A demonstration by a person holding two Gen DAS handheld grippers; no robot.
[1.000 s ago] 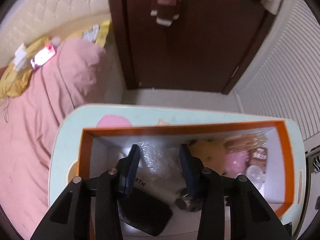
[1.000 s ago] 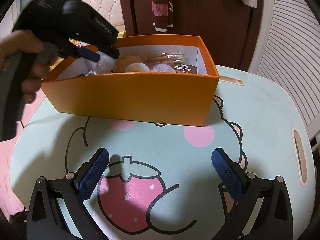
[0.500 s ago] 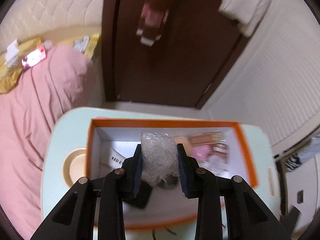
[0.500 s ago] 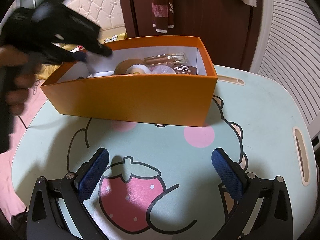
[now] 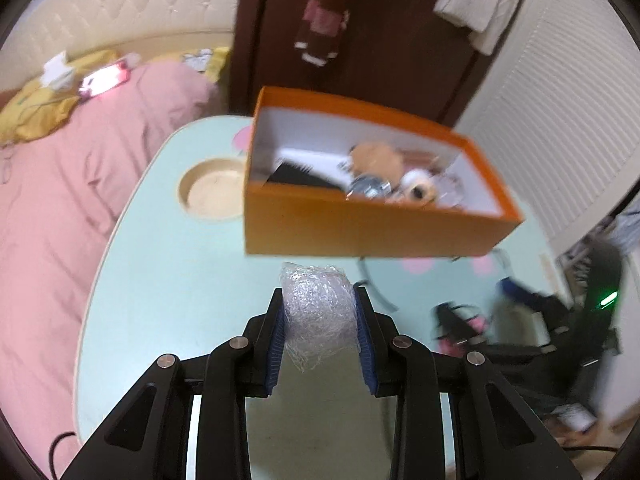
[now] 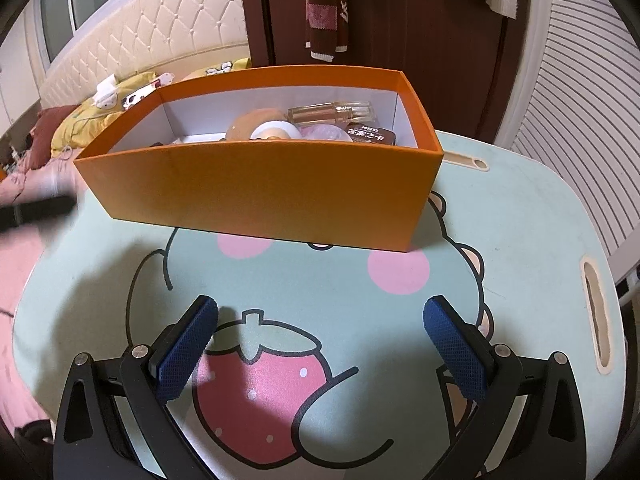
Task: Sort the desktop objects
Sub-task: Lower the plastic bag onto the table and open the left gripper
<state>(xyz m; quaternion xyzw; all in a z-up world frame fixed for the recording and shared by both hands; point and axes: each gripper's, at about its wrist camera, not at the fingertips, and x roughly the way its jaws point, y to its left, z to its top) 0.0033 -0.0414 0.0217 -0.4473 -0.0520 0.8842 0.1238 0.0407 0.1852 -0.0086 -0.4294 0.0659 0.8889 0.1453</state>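
We hold the wrap point(image 5: 318, 314), a crumpled wad of clear bubble plastic, between the blue pads point(image 5: 277, 344) of the left gripper point(image 5: 319, 334), whose jaws are closed on its two sides. It hangs above the table point(image 5: 168, 280), on the near side of the box point(image 5: 360, 228) and outside it. The wad is roughly a lump, a little longer than wide; its long axis runs along the fingers, the rounded end pointing toward the box and a loose tail trailing back toward us.

What worries us is the softness: the plastic compresses and is slick, so a quick swing could let it squirm out and drop on the table, or the tail could snag on a pad at release and cling. If we set it down too close to the box, it may roll against the wall.

The right gripper point(image 6: 320, 338) has its jaws wide apart with nothing between them, low over the strawberry print point(image 6: 260, 396), well apart from the box. The box holds a plush point(image 6: 256, 124), a bottle point(image 6: 332, 114) and other small items.
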